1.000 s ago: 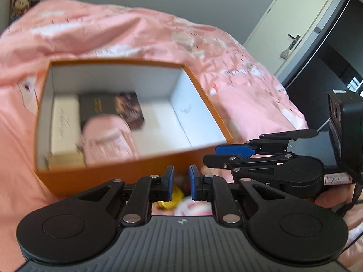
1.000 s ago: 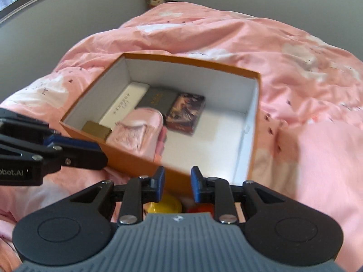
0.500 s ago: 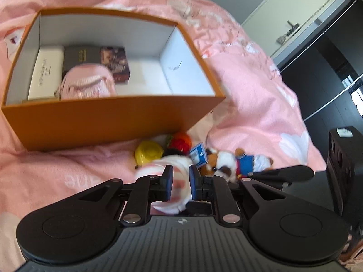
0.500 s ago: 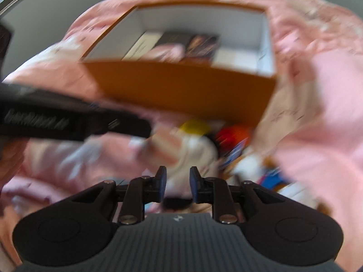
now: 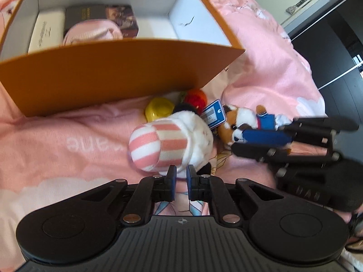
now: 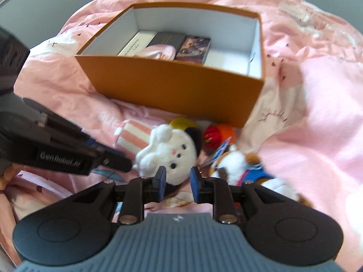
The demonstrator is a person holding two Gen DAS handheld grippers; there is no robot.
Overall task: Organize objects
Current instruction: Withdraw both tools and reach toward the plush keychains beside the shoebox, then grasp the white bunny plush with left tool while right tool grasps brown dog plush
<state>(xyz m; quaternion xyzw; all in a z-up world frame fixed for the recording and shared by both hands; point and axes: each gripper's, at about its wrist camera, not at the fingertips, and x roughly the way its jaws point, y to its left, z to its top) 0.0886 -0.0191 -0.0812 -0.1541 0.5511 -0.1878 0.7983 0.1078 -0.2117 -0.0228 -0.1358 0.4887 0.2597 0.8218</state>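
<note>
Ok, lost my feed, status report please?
Left hand-held gripper shut, empty. Right hand-held gripper shut, empty. White plush outside the orange box. Nothing blocking.

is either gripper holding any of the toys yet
No. The left gripper and the right gripper are both empty, poised just short of the white plush.

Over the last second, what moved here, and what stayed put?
Both claws dropped from over the orange box toward the toys in front of it. The left claw, shut and empty, now sits at the striped white plush; the right claw, nearly shut, holds nothing. The box, its contents and the toys stayed put.
</note>
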